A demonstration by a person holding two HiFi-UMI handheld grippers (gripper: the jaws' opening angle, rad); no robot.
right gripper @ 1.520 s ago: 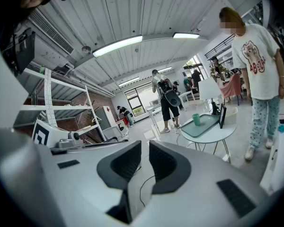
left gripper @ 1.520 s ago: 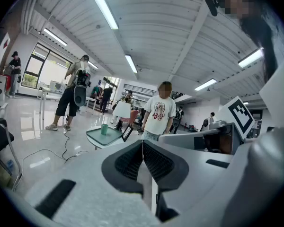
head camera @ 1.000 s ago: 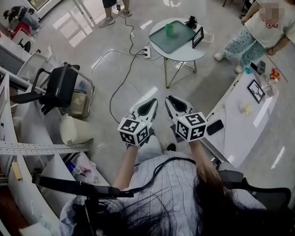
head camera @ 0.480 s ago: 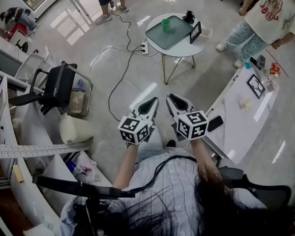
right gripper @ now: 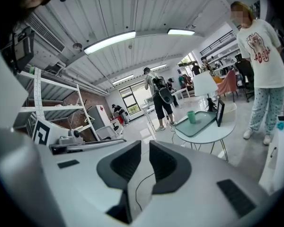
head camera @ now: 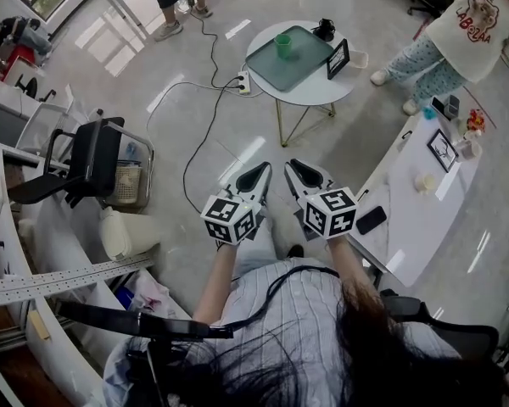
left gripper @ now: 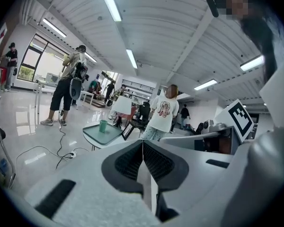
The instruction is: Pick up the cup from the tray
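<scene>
The cup (head camera: 282,46) stands upright near the far left corner of the tray (head camera: 310,58) on the round tabletop (head camera: 316,92), well apart from you. Your left gripper (head camera: 253,179) has its jaws clenched on nothing; on your right gripper (head camera: 304,176) they're slightly apart, empty

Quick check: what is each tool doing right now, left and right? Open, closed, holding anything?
Left tool: closed, jaws together, nothing held.
Right tool: open by a narrow gap, nothing between its jaws.
</scene>
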